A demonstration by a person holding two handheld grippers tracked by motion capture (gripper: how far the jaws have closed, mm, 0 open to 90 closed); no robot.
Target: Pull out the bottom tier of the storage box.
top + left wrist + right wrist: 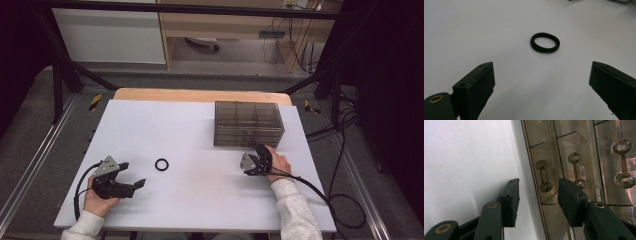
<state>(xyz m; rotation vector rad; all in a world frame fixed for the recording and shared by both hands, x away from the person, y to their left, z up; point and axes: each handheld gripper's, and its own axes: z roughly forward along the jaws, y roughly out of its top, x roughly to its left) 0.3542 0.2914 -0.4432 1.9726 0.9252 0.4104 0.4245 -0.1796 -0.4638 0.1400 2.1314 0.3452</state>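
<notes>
Here, a white table (200, 200) carries a smoky transparent drawer box (248, 123) toward its far right and a small black ring (161, 164) lying flat near the left front. The left gripper (131, 176) rests low at the table's near left, jaws spread wide with nothing between them; in the left gripper view the ring (545, 42) lies ahead of the jaws, well clear of both pads and slightly toward the right one. The right gripper (252, 161) sits just in front of the box's lower drawers, turned on its side. In the right gripper view its jaws stand partly open around the bottom drawer's handle (543, 175), a bar with a faceted knob at each end; the pads are near it, not yet pressing, nothing gripped.
</notes>
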